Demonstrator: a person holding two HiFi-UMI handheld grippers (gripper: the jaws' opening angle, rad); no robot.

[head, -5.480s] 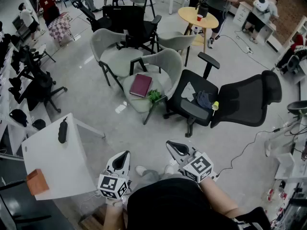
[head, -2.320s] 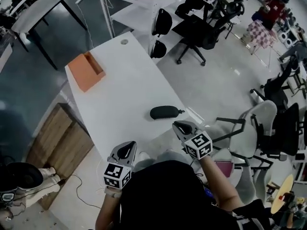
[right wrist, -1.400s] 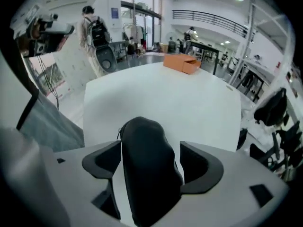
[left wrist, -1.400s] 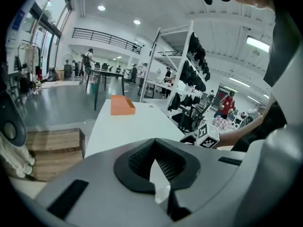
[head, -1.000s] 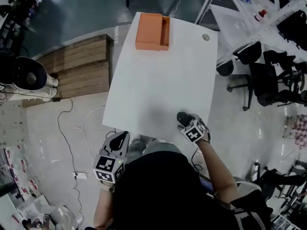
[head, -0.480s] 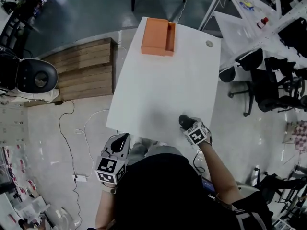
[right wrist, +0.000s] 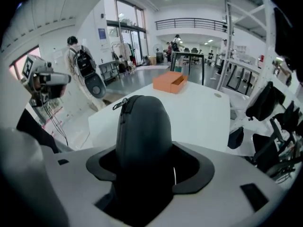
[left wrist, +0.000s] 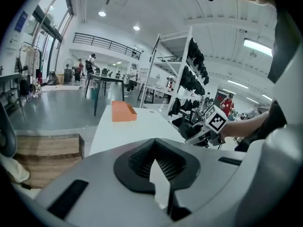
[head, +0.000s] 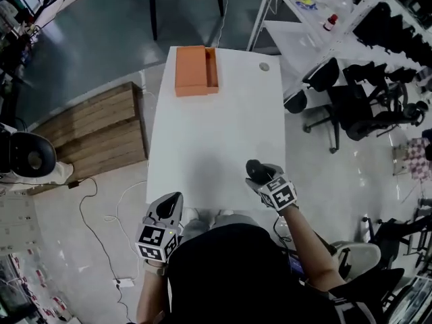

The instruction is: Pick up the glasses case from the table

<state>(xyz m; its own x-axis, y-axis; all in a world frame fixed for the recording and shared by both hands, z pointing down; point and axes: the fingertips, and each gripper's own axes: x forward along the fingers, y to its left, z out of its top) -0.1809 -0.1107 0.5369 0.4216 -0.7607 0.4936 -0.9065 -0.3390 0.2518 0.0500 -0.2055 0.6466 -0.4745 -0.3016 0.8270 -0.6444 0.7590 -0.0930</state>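
Note:
The dark zippered glasses case [head: 254,169] sits between the jaws of my right gripper [head: 260,175], above the near right corner of the white table [head: 216,123]. In the right gripper view the case [right wrist: 142,126] stands up out of the right gripper [right wrist: 144,171], with both pads pressed on its sides and the tabletop well below it. My left gripper [head: 169,204] hangs just off the table's near edge, empty. Its jaws are together in the left gripper view, and the left gripper [left wrist: 158,171] points along the table toward the right gripper [left wrist: 204,126].
An orange box [head: 194,70] lies at the table's far end. A wooden platform [head: 88,130] sits on the floor left of the table, with cables [head: 101,191] near it. Office chairs [head: 344,106] and white shelving [head: 317,19] stand to the right.
My right gripper closed on the glasses case at the table's near right corner and has risen with it. The left gripper shifted slightly beside the table's near edge.

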